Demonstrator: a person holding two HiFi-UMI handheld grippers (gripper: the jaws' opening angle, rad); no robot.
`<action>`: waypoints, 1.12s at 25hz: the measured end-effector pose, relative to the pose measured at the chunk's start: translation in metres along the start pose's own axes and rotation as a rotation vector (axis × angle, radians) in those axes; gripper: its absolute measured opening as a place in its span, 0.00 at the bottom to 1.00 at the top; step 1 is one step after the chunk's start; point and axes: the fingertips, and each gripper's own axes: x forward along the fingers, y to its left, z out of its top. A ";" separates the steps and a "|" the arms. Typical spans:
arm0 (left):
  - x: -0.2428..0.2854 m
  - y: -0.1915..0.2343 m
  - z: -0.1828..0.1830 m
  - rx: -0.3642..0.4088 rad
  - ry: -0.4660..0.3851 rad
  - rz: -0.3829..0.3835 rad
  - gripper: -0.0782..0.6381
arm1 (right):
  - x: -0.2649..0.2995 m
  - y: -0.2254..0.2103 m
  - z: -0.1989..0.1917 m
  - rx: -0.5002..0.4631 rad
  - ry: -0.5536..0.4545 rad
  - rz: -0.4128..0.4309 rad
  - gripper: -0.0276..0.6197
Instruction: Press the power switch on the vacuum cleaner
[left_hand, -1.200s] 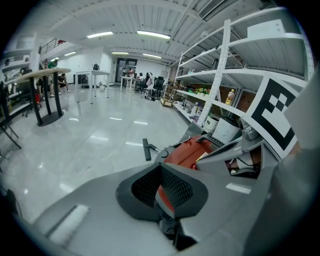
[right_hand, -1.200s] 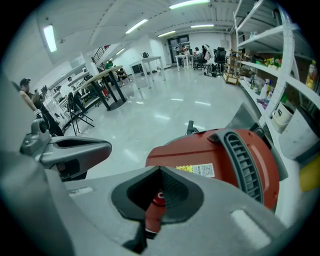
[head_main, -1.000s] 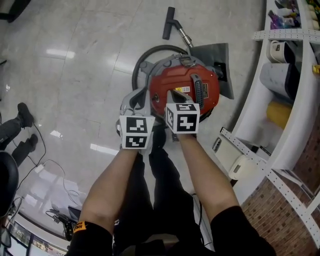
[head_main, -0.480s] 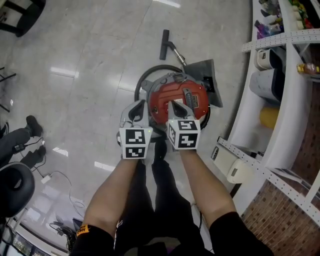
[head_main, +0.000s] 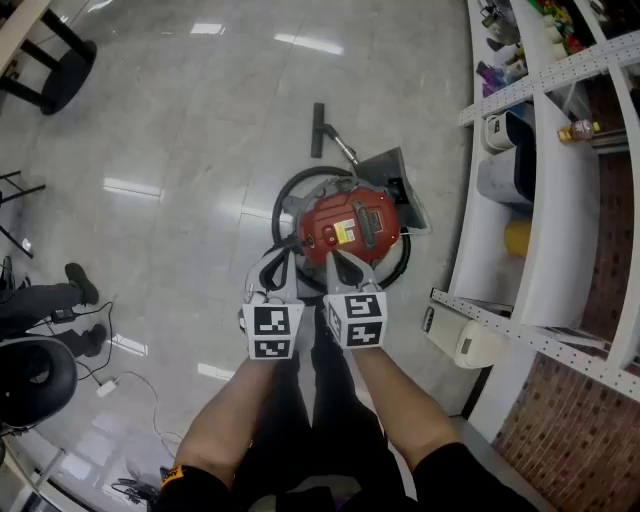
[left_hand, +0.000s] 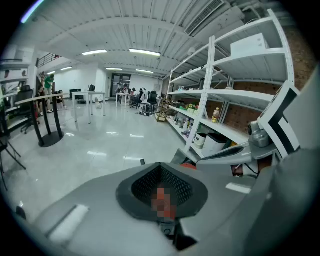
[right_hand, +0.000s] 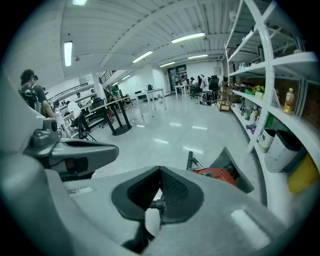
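Left claw (head_main: 280, 262) and right claw (head_main: 338, 262), both closed and empty, above the red vacuum cleaner (head_main: 350, 225). Advisable: lower one closed tip squarely onto the switch.

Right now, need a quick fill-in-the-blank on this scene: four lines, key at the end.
1. The vacuum cleaner has a ____ body.
2. It stands on the ____, with its hose curled round it.
3. The left gripper and the right gripper are both ____, with nothing between the jaws.
4. The white shelving is on the person's ____ side.
Missing words: red; floor; shut; right.
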 end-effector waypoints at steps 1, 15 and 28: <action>-0.008 0.000 0.001 0.000 -0.006 0.000 0.13 | -0.008 0.003 -0.001 0.002 -0.007 -0.004 0.03; -0.103 -0.015 0.018 0.042 -0.052 -0.026 0.13 | -0.137 0.022 0.020 0.079 -0.167 -0.081 0.03; -0.160 -0.061 0.054 0.036 -0.149 -0.060 0.13 | -0.217 0.020 0.030 0.079 -0.244 -0.075 0.03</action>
